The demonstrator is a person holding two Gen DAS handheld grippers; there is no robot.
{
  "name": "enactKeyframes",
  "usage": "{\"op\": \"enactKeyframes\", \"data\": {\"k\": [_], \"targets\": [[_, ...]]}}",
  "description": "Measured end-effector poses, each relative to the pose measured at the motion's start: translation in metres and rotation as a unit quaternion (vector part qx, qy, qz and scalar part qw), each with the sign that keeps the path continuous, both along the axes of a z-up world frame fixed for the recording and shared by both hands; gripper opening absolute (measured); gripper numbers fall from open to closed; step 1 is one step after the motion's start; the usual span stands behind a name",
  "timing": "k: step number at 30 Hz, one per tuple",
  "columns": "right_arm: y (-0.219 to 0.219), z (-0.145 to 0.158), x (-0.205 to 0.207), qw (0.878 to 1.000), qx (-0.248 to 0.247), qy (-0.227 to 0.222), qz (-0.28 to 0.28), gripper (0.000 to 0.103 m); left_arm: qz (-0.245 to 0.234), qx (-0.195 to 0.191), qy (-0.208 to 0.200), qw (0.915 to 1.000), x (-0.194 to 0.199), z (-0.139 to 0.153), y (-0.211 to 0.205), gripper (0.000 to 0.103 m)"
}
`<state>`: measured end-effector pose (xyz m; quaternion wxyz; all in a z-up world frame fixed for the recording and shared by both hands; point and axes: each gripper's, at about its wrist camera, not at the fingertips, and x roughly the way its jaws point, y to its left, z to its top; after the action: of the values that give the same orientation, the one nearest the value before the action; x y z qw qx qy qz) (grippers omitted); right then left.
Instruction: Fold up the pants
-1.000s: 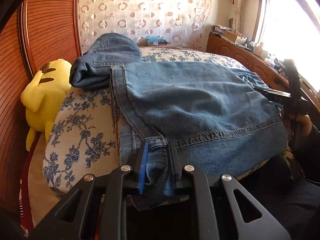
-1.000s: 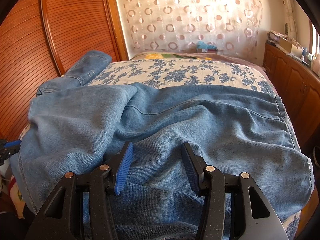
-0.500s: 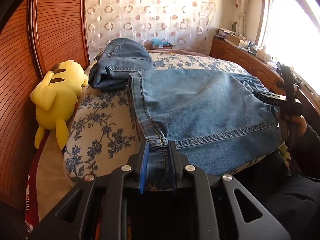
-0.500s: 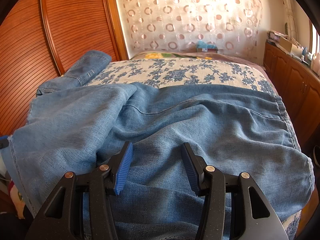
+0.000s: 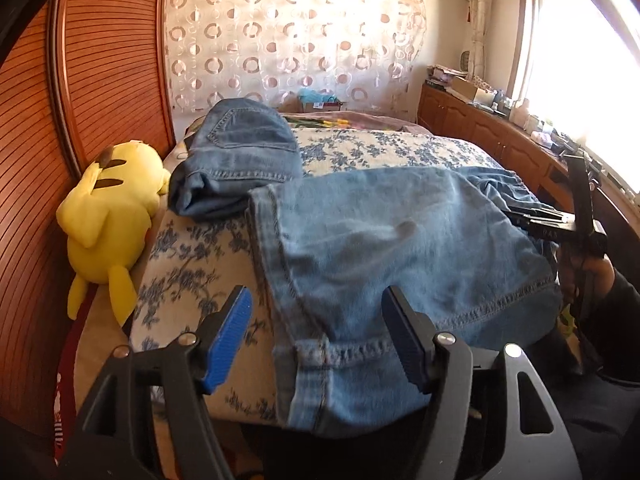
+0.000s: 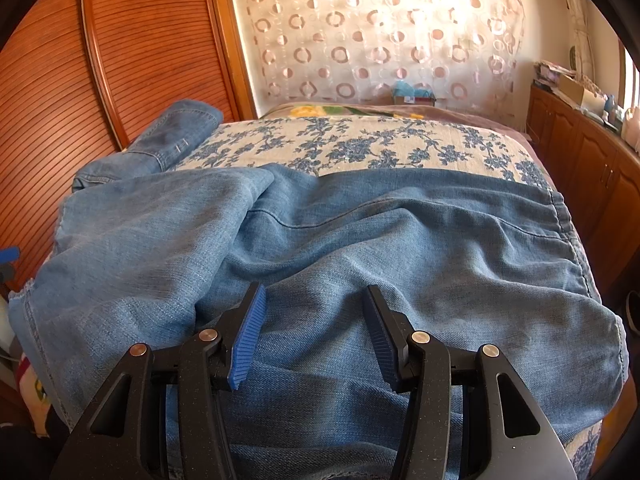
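Observation:
Light blue jeans (image 5: 400, 248) lie across the near end of the bed, folded over; they also fill the right wrist view (image 6: 360, 248). The hem corner (image 5: 332, 360) hangs over the bed edge between my left gripper's jaws. My left gripper (image 5: 316, 340) is open and holds nothing. My right gripper (image 6: 310, 332) is open just above the denim, empty. It shows from the side at the right of the left wrist view (image 5: 560, 220).
A second, darker pair of folded jeans (image 5: 236, 164) lies at the bed's far left. A yellow plush toy (image 5: 108, 216) leans against the wooden sliding door (image 5: 80, 100). A wooden cabinet (image 6: 580, 168) runs along the right, under the window.
My left gripper was shut on the jeans' hem corner, pulled it left and back, and has now opened and let it go. The right gripper has stayed open and still.

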<state>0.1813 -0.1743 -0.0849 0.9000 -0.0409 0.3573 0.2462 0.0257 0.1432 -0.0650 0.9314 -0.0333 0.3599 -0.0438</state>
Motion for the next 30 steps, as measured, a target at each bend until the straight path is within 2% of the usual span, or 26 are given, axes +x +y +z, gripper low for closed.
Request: {"op": "enactKeyframes", "data": {"k": [4, 7, 16, 24, 30], "targets": [[0.000, 0.000, -0.004, 1.000, -0.009, -0.008, -0.005, 0.051, -0.006, 0.006, -0.012, 0.9999, 0.014, 0.002, -0.008, 0.067], [0.004, 0.010, -0.013, 0.999, -0.016, -0.034, 0.001, 0.051, -0.011, 0.007, -0.010, 0.9999, 0.022, -0.001, -0.013, 0.067], [0.041, 0.038, 0.015, 0.999, -0.007, -0.003, 0.045, 0.051, 0.000, 0.015, -0.008, 0.9999, 0.045, -0.007, -0.013, 0.067], [0.074, 0.028, 0.066, 0.996, -0.005, 0.069, 0.056, 0.051, 0.004, 0.003, -0.004, 1.0000, 0.050, -0.009, -0.006, 0.067], [0.086, 0.016, 0.080, 0.990, -0.004, 0.116, 0.074, 0.051, 0.003, 0.005, -0.004, 1.0000, 0.053, -0.010, -0.005, 0.067]]}}
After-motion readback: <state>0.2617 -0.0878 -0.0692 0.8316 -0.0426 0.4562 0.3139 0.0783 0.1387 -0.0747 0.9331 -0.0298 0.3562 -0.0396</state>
